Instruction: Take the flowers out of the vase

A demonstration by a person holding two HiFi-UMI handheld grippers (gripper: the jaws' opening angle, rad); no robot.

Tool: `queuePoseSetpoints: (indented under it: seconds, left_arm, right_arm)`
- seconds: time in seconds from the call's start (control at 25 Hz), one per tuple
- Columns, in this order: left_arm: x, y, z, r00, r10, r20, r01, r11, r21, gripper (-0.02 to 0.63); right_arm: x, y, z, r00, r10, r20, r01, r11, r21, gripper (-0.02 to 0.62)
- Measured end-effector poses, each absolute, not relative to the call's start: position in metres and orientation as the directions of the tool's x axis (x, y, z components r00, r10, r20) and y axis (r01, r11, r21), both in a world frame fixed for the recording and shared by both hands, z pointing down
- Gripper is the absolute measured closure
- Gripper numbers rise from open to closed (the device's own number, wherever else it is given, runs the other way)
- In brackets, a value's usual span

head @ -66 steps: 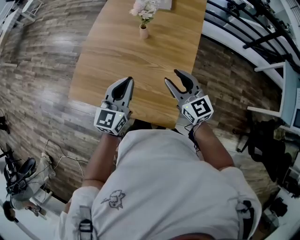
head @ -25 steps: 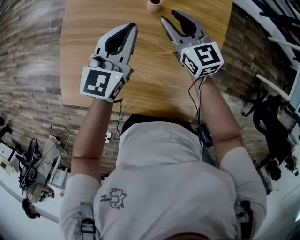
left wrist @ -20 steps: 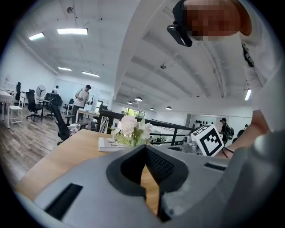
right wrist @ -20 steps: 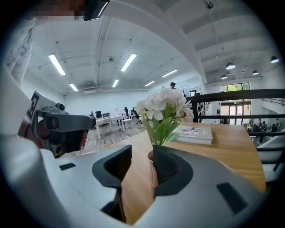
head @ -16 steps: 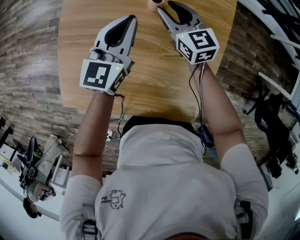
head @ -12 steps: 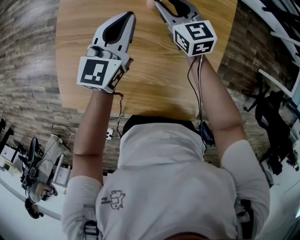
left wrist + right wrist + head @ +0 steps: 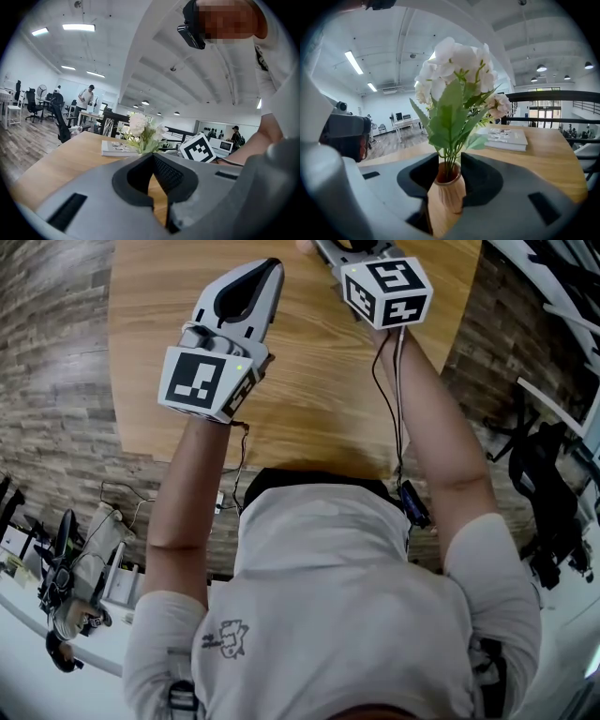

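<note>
Right claw (image 7: 447, 160) jaws stand apart, one on each side of the wooden vase (image 7: 446, 197). Flowers (image 7: 457, 65) stand upright in the vase, on the tabletop (image 7: 553, 164), well away from its near edge. Left claw (image 7: 152, 157) jaws are together, empty.
</note>
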State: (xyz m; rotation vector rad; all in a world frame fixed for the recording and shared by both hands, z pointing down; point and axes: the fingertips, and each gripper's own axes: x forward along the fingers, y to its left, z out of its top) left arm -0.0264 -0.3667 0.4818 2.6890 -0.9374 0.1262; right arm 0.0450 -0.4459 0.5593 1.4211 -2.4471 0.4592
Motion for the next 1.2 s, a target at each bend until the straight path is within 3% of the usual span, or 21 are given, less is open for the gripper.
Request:
queuePoseSetpoints:
  seconds: [0.32, 1.2]
  left_arm:
    - [-0.028, -0.364, 0.483, 0.778, -0.601, 0.182, -0.628, -0.739, 0.246, 0.601]
    - [-0.044, -0.344, 0.425, 0.737, -0.665, 0.126, -0.676, -0.718, 0.167, 0.601]
  right_arm:
    - [0.047, -0.449, 0.559, -0.473, -0.793, 0.385, -0.875, 0.474, -0.099, 0.523]
    - [0.052, -0.449, 0.444, -0.488, -0.85, 0.198, -0.867, 0.498, 0.002, 0.54]
